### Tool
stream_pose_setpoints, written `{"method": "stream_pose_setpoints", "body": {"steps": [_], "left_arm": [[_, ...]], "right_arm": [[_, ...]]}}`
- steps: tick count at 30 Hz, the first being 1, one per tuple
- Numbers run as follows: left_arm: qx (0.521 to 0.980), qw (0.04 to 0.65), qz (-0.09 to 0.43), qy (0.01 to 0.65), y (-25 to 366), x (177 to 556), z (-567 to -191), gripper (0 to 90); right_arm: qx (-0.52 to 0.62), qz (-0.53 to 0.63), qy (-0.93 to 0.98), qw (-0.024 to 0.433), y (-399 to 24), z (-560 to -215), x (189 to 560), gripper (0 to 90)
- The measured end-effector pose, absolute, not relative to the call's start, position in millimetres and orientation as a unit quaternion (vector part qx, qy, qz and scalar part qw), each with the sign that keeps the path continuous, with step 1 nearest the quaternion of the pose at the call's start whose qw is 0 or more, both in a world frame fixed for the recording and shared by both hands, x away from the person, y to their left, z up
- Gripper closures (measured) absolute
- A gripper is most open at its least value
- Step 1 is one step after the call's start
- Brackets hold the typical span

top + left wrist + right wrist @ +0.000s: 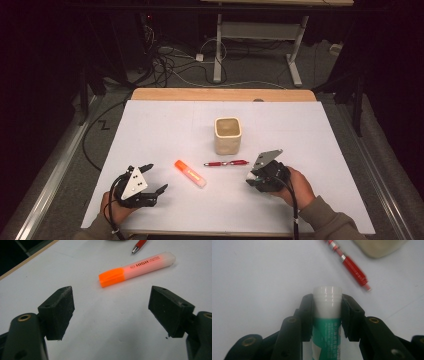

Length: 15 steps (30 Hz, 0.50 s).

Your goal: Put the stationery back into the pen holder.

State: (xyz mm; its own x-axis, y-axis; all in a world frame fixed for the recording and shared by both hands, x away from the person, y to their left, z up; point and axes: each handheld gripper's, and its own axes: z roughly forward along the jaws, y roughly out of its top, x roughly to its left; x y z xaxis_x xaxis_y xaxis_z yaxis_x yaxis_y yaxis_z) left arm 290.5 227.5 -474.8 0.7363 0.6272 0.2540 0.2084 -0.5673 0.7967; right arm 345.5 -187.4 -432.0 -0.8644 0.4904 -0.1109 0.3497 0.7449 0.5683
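Note:
My right gripper [253,176] [327,303] is shut on a glue stick [327,315] with a white ribbed cap and a green label; both pads press on its sides, low over the white sheet. Just beyond it lies a red pen [226,163] [352,265]. An orange highlighter [190,173] [136,268] with a clear cap lies on the sheet ahead of my left gripper [156,177] [111,295], which is open with nothing between its jaws. A beige square cup [228,135] [379,247] stands upright behind the pen.
A white sheet [165,130] covers the wooden table [222,94]. Beyond the far edge, cables [170,65] lie on the floor by a white desk frame [218,45]. Metal rails run along both sides of the table.

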Motion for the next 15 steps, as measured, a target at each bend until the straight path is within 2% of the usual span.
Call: {"method": "stream_pose_setpoints", "body": {"steps": [4,15], "left_arm": [[0.844,0.395,0.267,0.245,227.5,290.0,-474.9,20.6],[0.834,0.406,0.284,0.244,228.5,287.5,-471.9,20.8]], "right_arm": [[0.243,0.346,0.893,0.155,-203.1,-419.8,338.2,65.7],[0.256,0.442,0.833,0.211,-218.9,-404.8,331.9,65.7]]}}
